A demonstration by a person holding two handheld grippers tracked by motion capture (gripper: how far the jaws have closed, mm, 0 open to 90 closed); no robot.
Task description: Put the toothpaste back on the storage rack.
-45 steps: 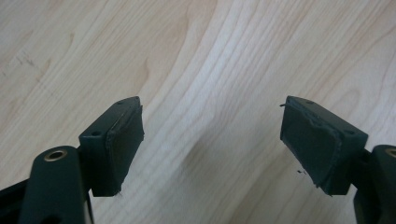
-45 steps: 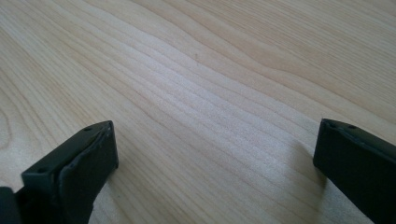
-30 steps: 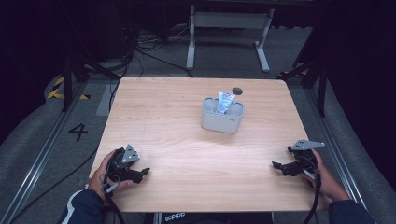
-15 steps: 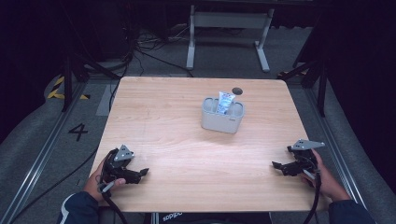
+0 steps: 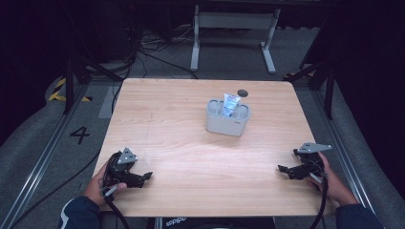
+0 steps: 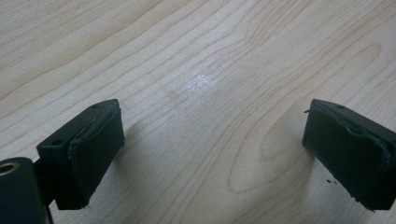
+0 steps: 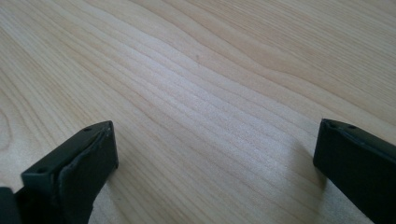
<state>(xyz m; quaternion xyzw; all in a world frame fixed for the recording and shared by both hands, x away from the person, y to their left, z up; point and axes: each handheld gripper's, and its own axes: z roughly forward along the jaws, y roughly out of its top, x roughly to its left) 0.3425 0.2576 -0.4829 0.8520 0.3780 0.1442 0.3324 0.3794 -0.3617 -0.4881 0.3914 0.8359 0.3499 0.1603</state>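
We see a grey caddy (image 5: 228,122) upright on the table (image 5: 167,119), toward the far side, right of centre. A white-and-blue tube (image 5: 230,105) stands in it, leaning slightly, top poking above the rim.

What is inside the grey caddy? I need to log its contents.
A white and blue tube stands upright in the grey caddy. The caddy's walls hide the tube's lower end and the compartment bottoms.
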